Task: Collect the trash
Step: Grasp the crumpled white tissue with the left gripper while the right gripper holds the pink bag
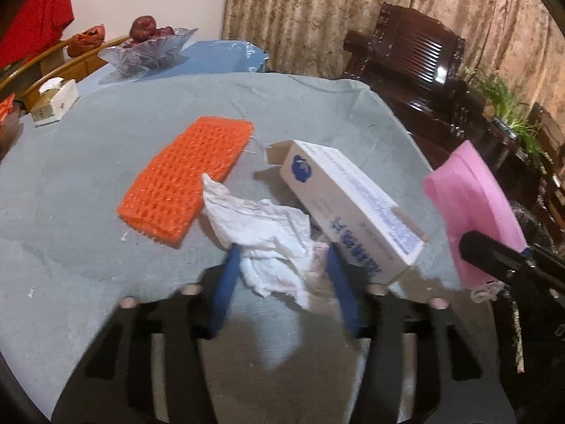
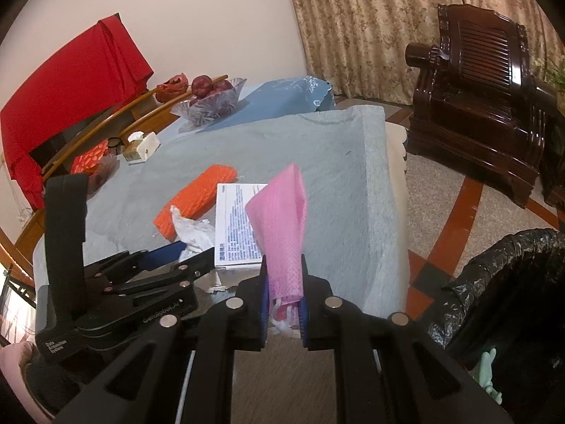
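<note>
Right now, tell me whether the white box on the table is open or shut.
Open. The white box lies on its side on the grey cloth, with its far end flap standing out and the near end gaping too.

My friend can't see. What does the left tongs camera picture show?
The left tongs close on a crumpled white tissue on a grey tablecloth. An orange mesh pad and a white box lie beside it.

On the table (image 1: 106, 247), the tissue (image 1: 268, 233) lies between the mesh pad (image 1: 183, 176) on its left and the box (image 1: 353, 205) on its right. The fruit bowl (image 1: 148, 53) stands behind them.
</note>
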### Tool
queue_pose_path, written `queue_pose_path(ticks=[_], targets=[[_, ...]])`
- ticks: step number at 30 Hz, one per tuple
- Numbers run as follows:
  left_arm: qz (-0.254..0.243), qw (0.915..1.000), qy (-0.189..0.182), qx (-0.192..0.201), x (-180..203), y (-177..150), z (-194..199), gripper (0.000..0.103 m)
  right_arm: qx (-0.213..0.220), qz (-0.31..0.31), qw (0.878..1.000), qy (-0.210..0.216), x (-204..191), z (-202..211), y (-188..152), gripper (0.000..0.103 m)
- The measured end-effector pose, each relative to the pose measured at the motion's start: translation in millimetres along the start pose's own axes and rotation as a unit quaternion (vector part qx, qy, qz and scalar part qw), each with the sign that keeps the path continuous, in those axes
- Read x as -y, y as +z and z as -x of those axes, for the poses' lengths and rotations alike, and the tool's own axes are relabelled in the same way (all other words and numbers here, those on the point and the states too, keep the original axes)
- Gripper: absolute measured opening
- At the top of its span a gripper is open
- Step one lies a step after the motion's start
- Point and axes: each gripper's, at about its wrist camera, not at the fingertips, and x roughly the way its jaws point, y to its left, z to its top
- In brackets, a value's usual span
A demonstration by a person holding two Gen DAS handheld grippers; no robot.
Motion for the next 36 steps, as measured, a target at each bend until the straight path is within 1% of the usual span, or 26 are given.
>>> queue_pose_path(ticks=[1,2,3,5,10,15,24,29,36], targets=[[0.001,0.9999,-0.011,-0.001,0.4,-0.2,0.2,0.019,0.000,0.000,1.000,0.000,-0.1,0.1,0.1,0.013],[-0.001,0.9999,-0.013,0.001,1.7,-0.6,0.8,0.011,0.000,0.000,1.000,0.000,-0.1,0.1,0.2,0.013],[-0.003,0.9999,-0.015,0.004,2.7,-1.0,2.4,0.006,0.000,0.000,1.000,0.000,-0.1,0.0,0.2,0.013],[-0.005,0.9998,-0.018,0.010,4.1,-1.7,6.5,0.003,0.000,-0.001,1.000,0.000,-0.6,0.7,-0.1,0.013],[-0.001,0.9993,-0.021,0.032,5.2,-0.5,25.0,0.001,0.005,0.002,1.000,0.000,-1.9,3.5,1.7,0.013],[-0.004,0.9982,-0.008,0.060,3.1,3.0,55.4,0.001,0.013,0.007,1.000,0.003,-6.9,11.7,4.1,0.013],[0.006,0.9961,-0.001,0.088,-5.5,5.2,97.9,0.001,0.024,0.018,1.000,0.010,-18.6,31.3,4.5,0.013],[0.005,0.9948,-0.004,0.101,-3.7,5.9,117.3,0.001,0.033,0.024,0.999,0.011,-23.1,45.6,6.4,0.013],[-0.003,0.9930,-0.019,0.117,11.0,8.0,141.5,0.001,0.049,0.031,0.998,0.011,-30.0,72.0,7.0,0.013]])
